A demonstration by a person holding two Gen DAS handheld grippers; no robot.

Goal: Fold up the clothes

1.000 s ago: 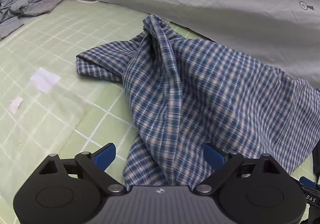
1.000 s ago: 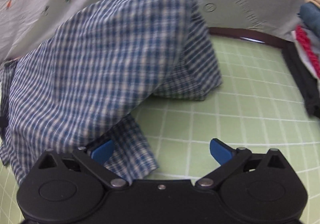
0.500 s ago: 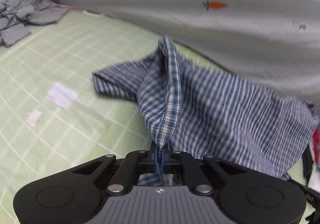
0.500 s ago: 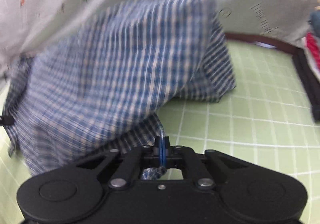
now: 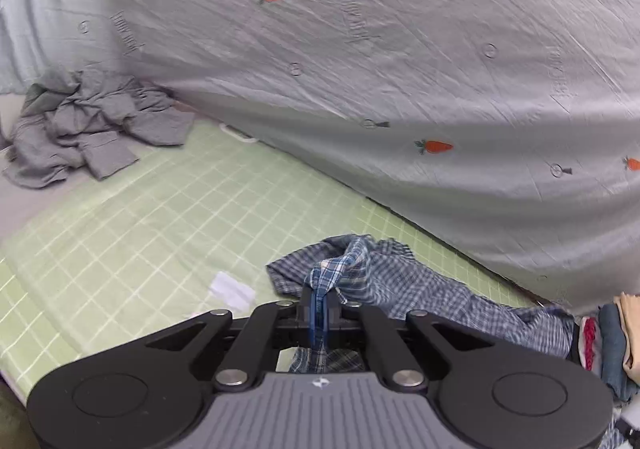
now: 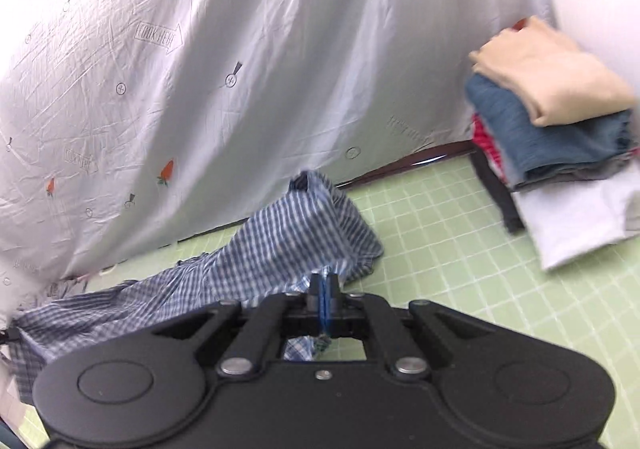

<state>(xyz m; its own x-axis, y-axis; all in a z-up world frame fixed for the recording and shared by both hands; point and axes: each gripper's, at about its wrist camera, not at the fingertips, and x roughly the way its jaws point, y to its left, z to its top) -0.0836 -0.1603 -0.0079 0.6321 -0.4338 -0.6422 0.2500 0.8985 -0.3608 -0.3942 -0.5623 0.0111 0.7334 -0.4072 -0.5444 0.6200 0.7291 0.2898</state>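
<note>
A blue-and-white checked garment (image 5: 420,285) hangs stretched between both grippers above the green grid mat (image 5: 160,217). My left gripper (image 5: 319,311) is shut on one bunched edge of it, and the cloth trails off to the right. My right gripper (image 6: 324,303) is shut on another edge of the checked garment (image 6: 280,245), which drapes away to the left and sags toward the green grid mat (image 6: 460,261). Part of the cloth hangs below each gripper body, out of sight.
A crumpled grey garment (image 5: 88,125) lies at the mat's far left. A stack of folded clothes (image 6: 560,129), beige on top, stands at the right; the stack (image 5: 616,337) also shows at the left view's edge. A carrot-print sheet (image 5: 360,69) covers the back. White scraps (image 5: 232,291) lie on the mat.
Both grippers went from open to shut on the checked garment's edges, then rose and pulled back, lifting the cloth off the mat and bringing more of the room into view.
</note>
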